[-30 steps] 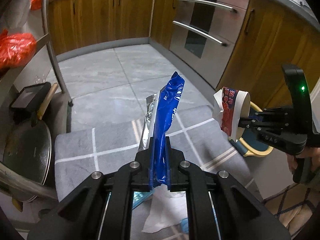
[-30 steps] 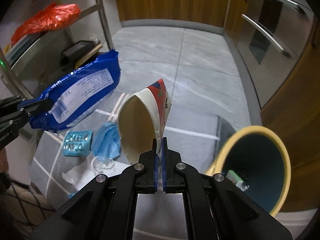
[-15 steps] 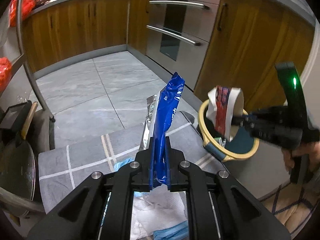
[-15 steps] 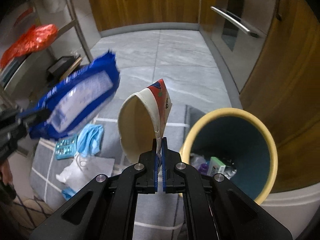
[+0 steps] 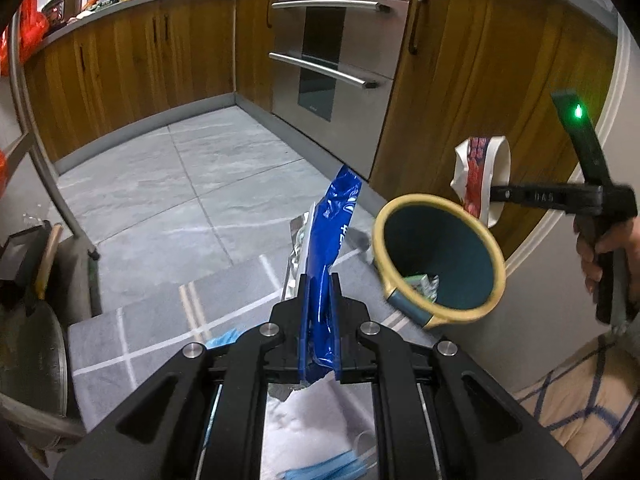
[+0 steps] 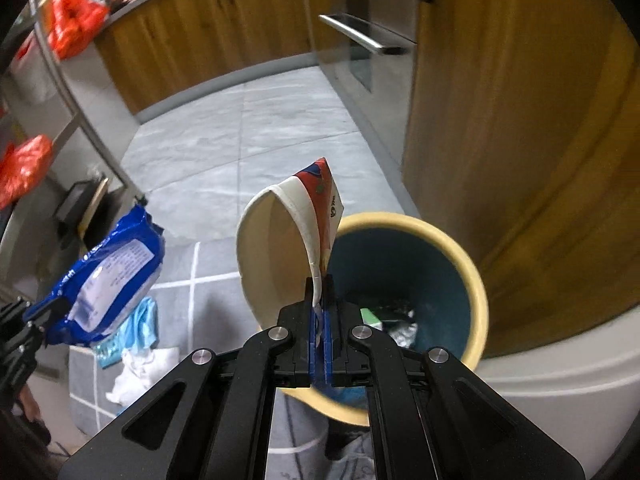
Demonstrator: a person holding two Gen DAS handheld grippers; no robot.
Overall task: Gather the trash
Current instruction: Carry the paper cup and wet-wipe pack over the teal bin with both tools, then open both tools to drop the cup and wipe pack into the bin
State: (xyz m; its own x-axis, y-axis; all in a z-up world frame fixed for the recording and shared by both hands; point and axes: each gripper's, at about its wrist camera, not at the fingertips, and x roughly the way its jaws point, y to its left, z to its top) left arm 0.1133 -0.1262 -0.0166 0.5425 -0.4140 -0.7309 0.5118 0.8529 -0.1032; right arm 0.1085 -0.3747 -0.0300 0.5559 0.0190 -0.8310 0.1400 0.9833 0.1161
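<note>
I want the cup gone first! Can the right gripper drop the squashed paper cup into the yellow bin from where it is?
Probably yes. The right gripper is shut on the paper cup, holding it at the rim of the open bin, with nothing covering the mouth. The cup looks partly outside the rim, so a small nudge over may help.

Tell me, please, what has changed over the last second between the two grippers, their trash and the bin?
Both grippers have swung toward the yellow-rimmed bin. The right gripper has carried the crushed paper cup from beside the bin to over its rim. The left gripper has brought the blue snack wrapper closer to the bin. Nothing was released: both grips stay shut, and the mask and tissue remain on the grey mat.
</note>
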